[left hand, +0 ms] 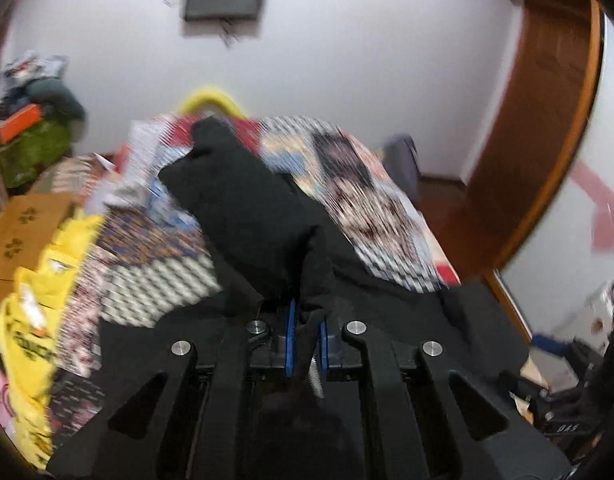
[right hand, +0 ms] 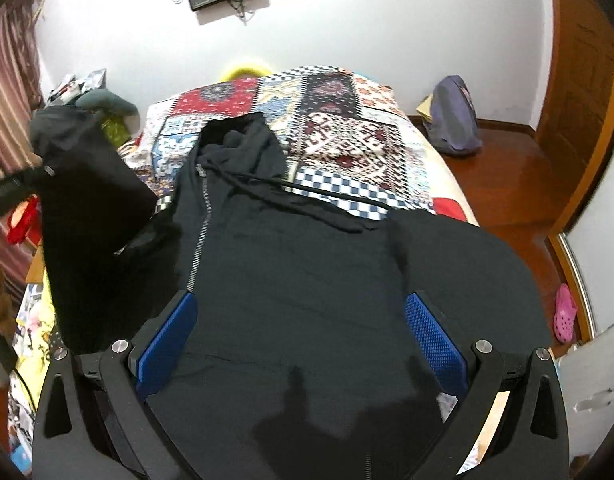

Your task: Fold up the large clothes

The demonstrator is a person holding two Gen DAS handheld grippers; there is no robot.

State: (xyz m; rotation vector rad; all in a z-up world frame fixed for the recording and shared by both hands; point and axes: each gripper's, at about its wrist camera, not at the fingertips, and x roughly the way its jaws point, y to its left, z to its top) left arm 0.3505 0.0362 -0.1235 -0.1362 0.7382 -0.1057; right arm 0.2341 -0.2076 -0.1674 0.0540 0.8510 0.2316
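Folding only just starting: black hoodie lying mostly flat on patchwork bed. Left gripper pinching and lifting its sleeve. Right gripper hovering wide open, holding nothing.

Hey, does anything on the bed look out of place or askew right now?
The black zip hoodie isn't flat: its drawstring trails sideways across the patchwork quilt, and one sleeve is lifted off to the side, pinched in the left tool.

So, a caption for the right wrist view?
Open right claw above black hoodie on patchwork bed.
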